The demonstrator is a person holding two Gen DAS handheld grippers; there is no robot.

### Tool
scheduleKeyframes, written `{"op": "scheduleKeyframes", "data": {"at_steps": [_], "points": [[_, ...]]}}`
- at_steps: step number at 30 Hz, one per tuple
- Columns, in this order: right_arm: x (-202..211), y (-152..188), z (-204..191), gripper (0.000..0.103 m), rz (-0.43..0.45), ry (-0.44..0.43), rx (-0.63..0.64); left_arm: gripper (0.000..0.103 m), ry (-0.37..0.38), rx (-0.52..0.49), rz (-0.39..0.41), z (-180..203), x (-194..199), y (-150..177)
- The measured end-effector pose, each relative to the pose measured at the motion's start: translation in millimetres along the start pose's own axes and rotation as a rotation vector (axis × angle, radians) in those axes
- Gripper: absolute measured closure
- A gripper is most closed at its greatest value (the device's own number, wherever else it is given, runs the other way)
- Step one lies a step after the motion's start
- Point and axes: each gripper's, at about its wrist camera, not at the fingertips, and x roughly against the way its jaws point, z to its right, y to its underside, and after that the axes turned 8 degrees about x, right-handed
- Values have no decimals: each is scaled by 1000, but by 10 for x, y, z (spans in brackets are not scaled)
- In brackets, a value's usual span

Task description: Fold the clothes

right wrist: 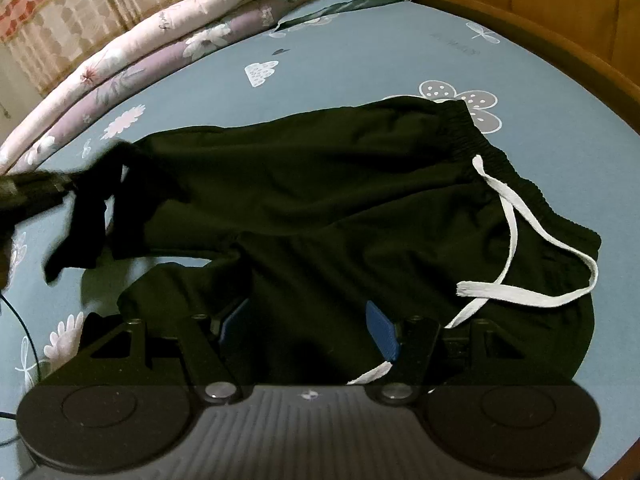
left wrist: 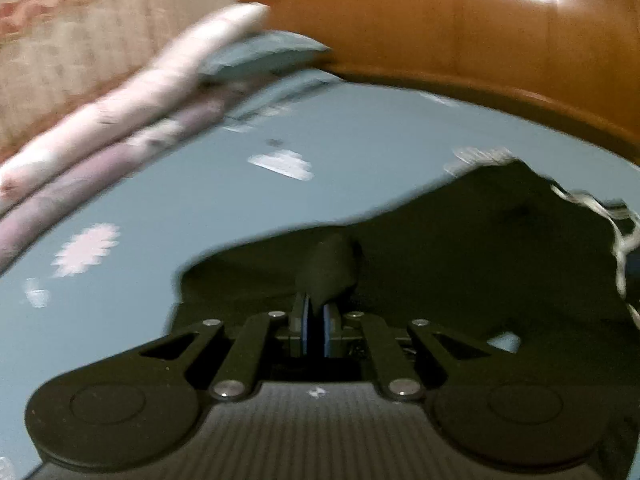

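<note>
The black shorts (right wrist: 328, 200) lie spread on the blue bedsheet (right wrist: 360, 52), waistband (right wrist: 492, 160) to the right and legs to the left, with the white drawstring (right wrist: 516, 296) trailing across the near right part. The left gripper (left wrist: 316, 320) is clamped on a fold of the far leg's hem (right wrist: 92, 208), which hangs lifted off the sheet at the left. The right gripper (right wrist: 308, 332) sits low over the near side of the shorts with its jaws spread, fabric between the pads but not pinched. Folded quilts (right wrist: 132, 80) lie along the far left edge; a wooden frame (right wrist: 580, 64) borders the right.
</note>
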Motion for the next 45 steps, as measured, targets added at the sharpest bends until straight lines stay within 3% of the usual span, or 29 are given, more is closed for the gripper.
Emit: {"op": "scheduleKeyframes", "data": {"at_steps": [8,13,15,18,25,31,33,36,42,45], "points": [[31,24,70,34,3,10,-18,93,59,52,-89,155,-287,223],[36,17,72,33,10,3,-16,79,96,128,-93,133,-141,329],[19,18,78,33,8,-1,-17,66,114,162,-84,123,-3,381],[-22,12,77,33,1,-8,-18,61,126,180,-62,118,250,490],[-102,-45,-16,33,-8,-40,14,52,14,345,-8,-272,697,713],[-98,-104,-159,32,-7,-59,68,52,-120,535,7,-875,665,920],[-87,-116,-187,32,-9,-53,78,55,-140,615,-9,-1079,554,1016],[-65,-121,-210,32,-12,-36,81,55,-100,687,-31,-1223,388,1141],[-46,-126,-282,32,-26,12,85,55,-70,599,-55,-1003,142,1213],[-57,-144,-383,32,-35,22,110,51,-123,487,-41,-837,68,1224]]}}
